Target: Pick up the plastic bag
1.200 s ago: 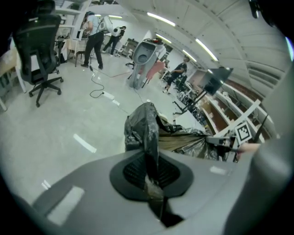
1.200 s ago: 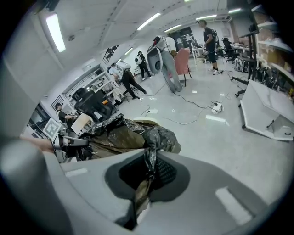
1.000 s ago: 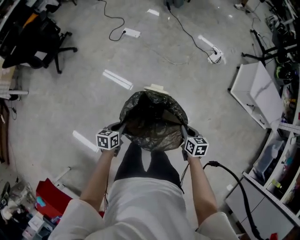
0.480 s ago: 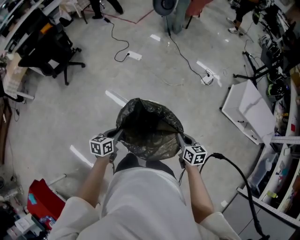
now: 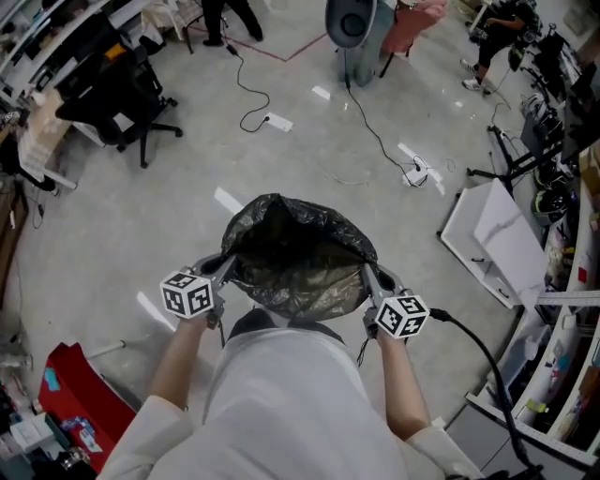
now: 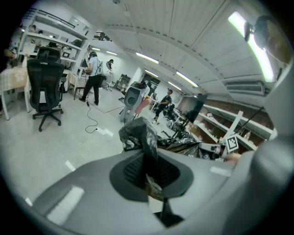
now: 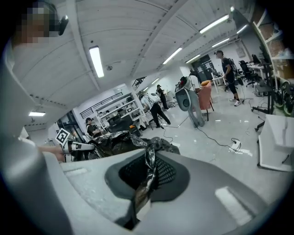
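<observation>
A black plastic bag [image 5: 295, 258] hangs open in front of the person, off the floor, stretched between both grippers. My left gripper [image 5: 221, 265] is shut on the bag's left rim; in the left gripper view a strip of black plastic [image 6: 146, 147] is pinched between the jaws. My right gripper [image 5: 368, 275] is shut on the bag's right rim, where a twisted strip of the bag [image 7: 149, 170] runs through the jaws. The marker cubes [image 5: 187, 293] [image 5: 402, 316] sit just behind the rim. The inside of the bag looks dark and its contents are hidden.
Cables and a power strip [image 5: 278, 121] lie on the grey floor ahead. A black office chair [image 5: 122, 98] stands at the far left, a white panel [image 5: 492, 239] leans at the right, a red box [image 5: 75, 398] sits near left. People stand at the far end [image 5: 225, 19].
The bag and both grippers have risen and the view now looks further ahead. The left gripper has shifted left, stretching the bag's mouth wider. Both grips stay closed.
</observation>
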The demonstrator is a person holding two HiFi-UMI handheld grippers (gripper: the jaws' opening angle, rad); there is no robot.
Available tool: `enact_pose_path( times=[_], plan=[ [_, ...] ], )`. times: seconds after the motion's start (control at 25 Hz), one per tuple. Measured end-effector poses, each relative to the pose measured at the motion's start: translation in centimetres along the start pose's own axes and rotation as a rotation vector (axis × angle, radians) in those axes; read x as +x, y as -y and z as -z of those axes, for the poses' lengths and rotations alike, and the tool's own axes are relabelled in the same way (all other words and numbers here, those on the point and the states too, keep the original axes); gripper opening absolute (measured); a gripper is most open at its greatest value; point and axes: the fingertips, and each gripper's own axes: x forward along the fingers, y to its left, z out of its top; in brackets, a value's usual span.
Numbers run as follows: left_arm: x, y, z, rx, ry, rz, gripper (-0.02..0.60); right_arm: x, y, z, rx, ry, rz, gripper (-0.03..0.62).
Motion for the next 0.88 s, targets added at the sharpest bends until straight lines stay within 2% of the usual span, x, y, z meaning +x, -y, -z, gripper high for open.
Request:
enact_pose_path(
  times=[0.24, 0.68, 0.88],
  plan=[
    [-2.3, 1.2, -1.0, 0.073, 0.016, 0.024, 0.006, -1.9, -2.3, -1.3, -0.028, 0.043, 0.002, 0.003],
    [-7.5, 1.7, -2.3, 0.147, 0.057, 0.109, 0.006, -5.5, -7.5, -1.5, -0.021, 0.149, 0.095, 0.003],
    [-10.7, 1.8, -2.6, 0.253, 0.048, 0.121, 0.006, -7.1, -11.0, -1.0, -0.050, 0.180, 0.130, 0.003]
  ],
)
